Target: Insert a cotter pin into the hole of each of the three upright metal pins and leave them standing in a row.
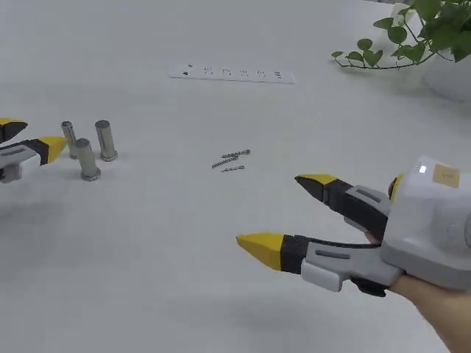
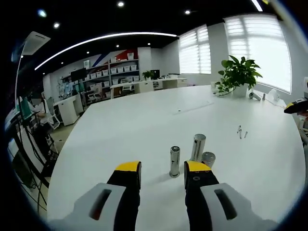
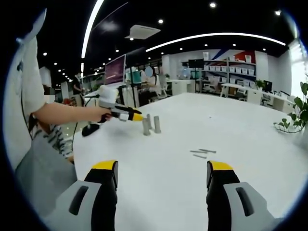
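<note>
Three upright metal pins (image 1: 87, 158) stand close together at the table's left; in the left gripper view the pins (image 2: 174, 161) are just beyond the jaws. My left gripper (image 1: 37, 137) is open right beside them, one yellow tip nearly touching the leftmost pin, with nothing held. Several small cotter pins (image 1: 231, 159) lie loose mid-table, and they show as cotter pins (image 3: 202, 153) ahead in the right gripper view. My right gripper (image 1: 287, 213) hovers wide open, empty, at the near right, short of the cotter pins. The left gripper (image 3: 134, 116) also shows by the metal pins (image 3: 150, 125).
A white power strip (image 1: 232, 73) lies at the back of the table. A potted plant (image 1: 419, 33) trails leaves at the far right corner. Bare white tabletop (image 1: 162, 243) spreads between the grippers.
</note>
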`<control>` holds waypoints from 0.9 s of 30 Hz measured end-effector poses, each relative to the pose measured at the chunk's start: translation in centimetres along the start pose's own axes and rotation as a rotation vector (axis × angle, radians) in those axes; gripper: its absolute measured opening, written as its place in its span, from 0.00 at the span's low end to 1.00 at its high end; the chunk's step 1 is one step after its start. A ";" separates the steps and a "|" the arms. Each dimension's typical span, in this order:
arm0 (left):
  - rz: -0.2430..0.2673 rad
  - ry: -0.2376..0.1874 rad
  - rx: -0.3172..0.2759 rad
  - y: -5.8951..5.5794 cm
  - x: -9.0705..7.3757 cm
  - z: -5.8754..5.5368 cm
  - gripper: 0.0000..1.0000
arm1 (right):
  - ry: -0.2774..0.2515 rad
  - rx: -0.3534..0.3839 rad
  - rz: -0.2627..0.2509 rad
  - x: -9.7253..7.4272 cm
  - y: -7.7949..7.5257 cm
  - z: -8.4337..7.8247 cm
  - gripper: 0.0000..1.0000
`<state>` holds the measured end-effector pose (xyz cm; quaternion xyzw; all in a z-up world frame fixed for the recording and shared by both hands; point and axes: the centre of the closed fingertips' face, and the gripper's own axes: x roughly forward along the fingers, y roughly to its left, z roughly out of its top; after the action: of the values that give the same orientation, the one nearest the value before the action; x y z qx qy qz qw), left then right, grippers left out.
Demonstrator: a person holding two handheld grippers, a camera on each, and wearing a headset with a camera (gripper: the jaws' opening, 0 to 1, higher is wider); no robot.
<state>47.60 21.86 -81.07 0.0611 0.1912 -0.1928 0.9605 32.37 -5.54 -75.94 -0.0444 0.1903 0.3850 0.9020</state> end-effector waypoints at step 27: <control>-0.108 -0.025 -0.025 -1.7 2.7 -0.3 0.10 | 0.024 0.044 -0.036 0.6 -1.0 -0.9 0.77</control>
<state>49.12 19.42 -82.46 0.0361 0.1846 -0.2426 0.9517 33.15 -6.02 -77.11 -0.0324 0.2087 0.3638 0.9072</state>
